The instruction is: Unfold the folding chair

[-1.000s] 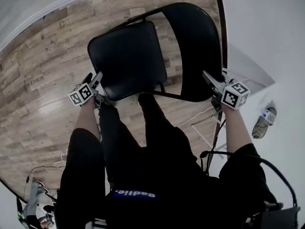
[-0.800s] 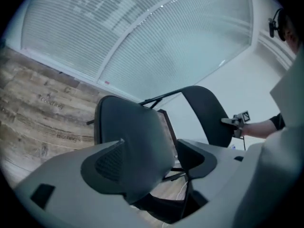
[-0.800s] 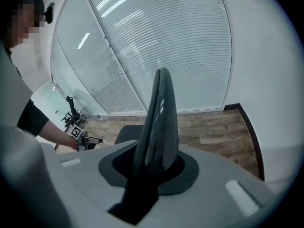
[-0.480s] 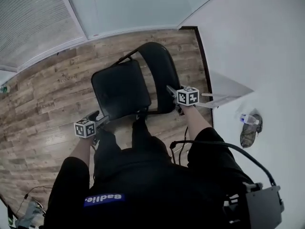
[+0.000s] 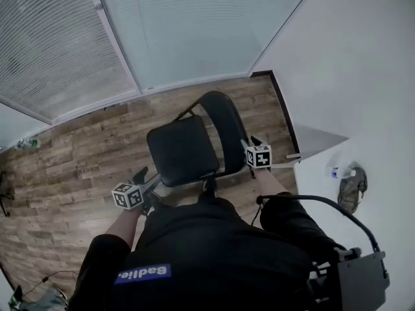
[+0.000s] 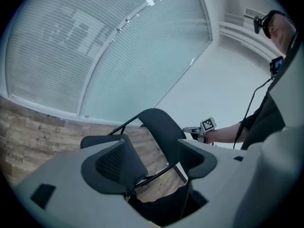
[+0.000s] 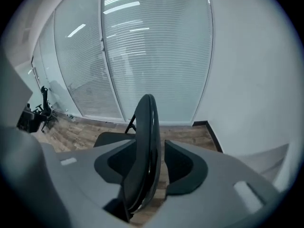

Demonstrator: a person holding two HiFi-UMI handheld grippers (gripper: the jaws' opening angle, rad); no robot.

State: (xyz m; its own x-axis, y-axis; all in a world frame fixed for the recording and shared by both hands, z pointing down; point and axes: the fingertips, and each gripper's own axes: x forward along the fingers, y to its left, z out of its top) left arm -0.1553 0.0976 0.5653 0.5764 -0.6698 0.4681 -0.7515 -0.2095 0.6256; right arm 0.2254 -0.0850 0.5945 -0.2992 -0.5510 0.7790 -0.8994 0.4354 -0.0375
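The black folding chair (image 5: 181, 151) stands unfolded on the wood floor, its seat level and its backrest (image 5: 227, 128) upright. My left gripper (image 5: 144, 177) hangs open in the air in front of the seat's near corner, touching nothing. In the left gripper view its jaws (image 6: 154, 167) frame the chair (image 6: 161, 129) from a distance. My right gripper (image 5: 249, 146) is at the backrest's right edge. Its jaws (image 7: 149, 170) are opening, with the backrest (image 7: 147, 137) edge-on between them and a gap at the right pad.
Glass panels with blinds (image 5: 162, 31) run behind the chair, and a white wall (image 5: 350, 57) stands on the right. A water bottle (image 5: 338, 172) and a mottled bag (image 5: 353, 188) lie by that wall. Dark equipment (image 7: 35, 115) stands far left.
The left gripper has let go of the seat's front edge and risen well above it. The right gripper has stayed at the backrest and spread its jaws. The view has pulled up and back.
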